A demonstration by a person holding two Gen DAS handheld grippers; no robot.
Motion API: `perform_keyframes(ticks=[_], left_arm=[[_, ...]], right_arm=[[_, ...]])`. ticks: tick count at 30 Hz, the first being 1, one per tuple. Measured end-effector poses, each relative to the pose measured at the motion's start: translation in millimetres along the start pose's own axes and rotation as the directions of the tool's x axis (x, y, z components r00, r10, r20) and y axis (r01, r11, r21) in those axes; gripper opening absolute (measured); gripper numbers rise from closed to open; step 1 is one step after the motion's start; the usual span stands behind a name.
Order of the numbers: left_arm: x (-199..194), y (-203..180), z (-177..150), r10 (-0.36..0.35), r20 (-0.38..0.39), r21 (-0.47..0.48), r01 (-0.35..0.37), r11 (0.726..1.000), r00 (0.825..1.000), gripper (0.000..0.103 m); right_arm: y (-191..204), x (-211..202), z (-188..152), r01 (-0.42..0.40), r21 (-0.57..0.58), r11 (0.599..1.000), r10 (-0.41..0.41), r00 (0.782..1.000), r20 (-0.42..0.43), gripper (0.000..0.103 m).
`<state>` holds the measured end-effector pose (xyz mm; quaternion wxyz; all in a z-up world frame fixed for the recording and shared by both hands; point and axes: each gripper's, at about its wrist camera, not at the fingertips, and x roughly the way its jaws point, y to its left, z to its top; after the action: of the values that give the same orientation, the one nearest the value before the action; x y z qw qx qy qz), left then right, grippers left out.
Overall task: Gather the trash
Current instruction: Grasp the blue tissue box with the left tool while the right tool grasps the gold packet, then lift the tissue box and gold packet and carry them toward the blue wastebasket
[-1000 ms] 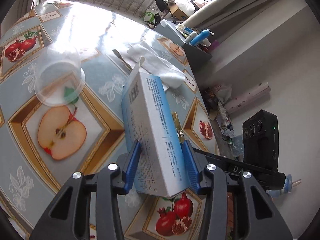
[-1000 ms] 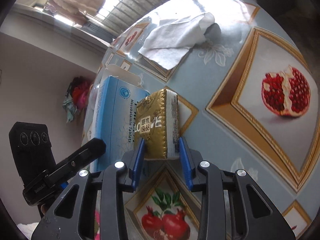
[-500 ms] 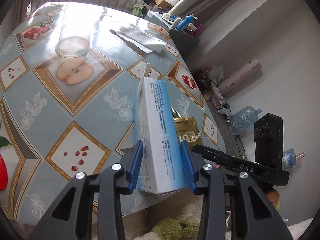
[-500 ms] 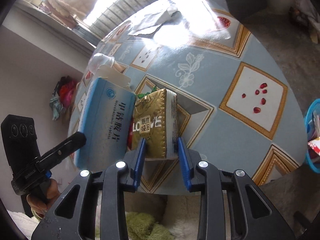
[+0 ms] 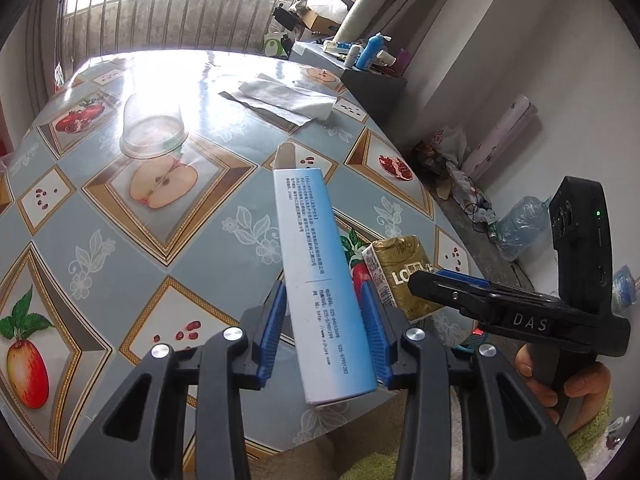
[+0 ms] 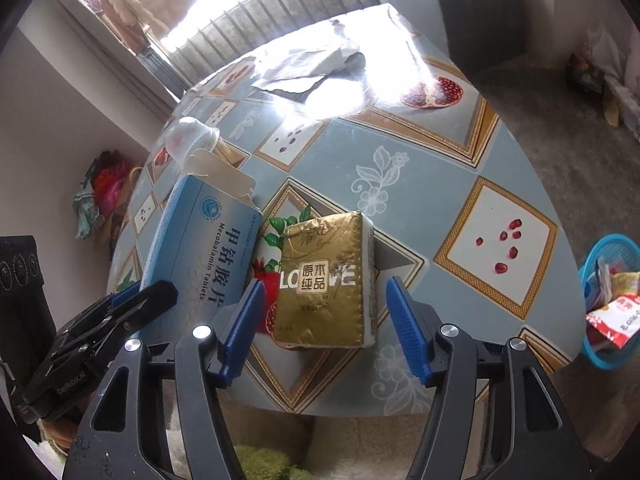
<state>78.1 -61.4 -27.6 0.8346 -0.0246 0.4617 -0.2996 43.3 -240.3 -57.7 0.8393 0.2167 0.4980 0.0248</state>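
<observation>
My left gripper [image 5: 322, 334] is shut on a blue and white medicine box [image 5: 316, 264], held above the near table edge; the box also shows in the right wrist view [image 6: 200, 256]. My right gripper [image 6: 326, 328] is open, its blue pads apart on either side of a gold tissue pack [image 6: 326, 276], which is not gripped. The pack also shows in the left wrist view [image 5: 404, 276], to the right of the box. A crumpled white tissue [image 5: 280, 96] and a clear plastic cup [image 5: 154, 128] lie farther back on the table.
The round table [image 6: 420, 184] has a fruit-patterned cloth. A blue basket [image 6: 608, 300] with wrappers stands on the floor at the right. A grey cabinet [image 5: 372, 80] with bottles stands behind the table. Clutter and a water jug [image 5: 520, 228] lie along the wall.
Both grippers have pulled back toward the near table edge. My right gripper has opened and let go of the gold tissue pack. My left gripper still holds the medicine box.
</observation>
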Motion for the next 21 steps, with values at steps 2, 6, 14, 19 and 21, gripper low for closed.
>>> perform_keyframes(ticks=[2,6,14,19,21], left_arm=[[1,-2,-1,0.016,0.014,0.017,-0.016,1.000,1.000,0.035],[1,-5,-1,0.052,0.038,0.052,-0.054,0.997,0.998,0.031],[4,-9,3,0.122,0.072,0.097,-0.129,0.987,0.990,0.030],[10,-17,6,0.154,0.070,0.133,-0.162,0.978,0.986,0.030],[13,-20,6,0.166,0.070,0.146,-0.175,0.974,0.984,0.030]], right_arm=[[5,6,1,0.017,-0.026,1.000,-0.017,1.000,-0.003,0.062],[11,16,1,0.040,-0.066,0.997,-0.041,0.999,-0.019,0.063],[11,24,-2,0.112,-0.134,0.985,-0.115,0.993,-0.014,0.053],[-5,16,-1,0.147,-0.093,0.985,-0.147,0.989,0.005,0.053],[-9,14,-1,0.149,-0.083,0.985,-0.149,0.989,0.008,0.053]])
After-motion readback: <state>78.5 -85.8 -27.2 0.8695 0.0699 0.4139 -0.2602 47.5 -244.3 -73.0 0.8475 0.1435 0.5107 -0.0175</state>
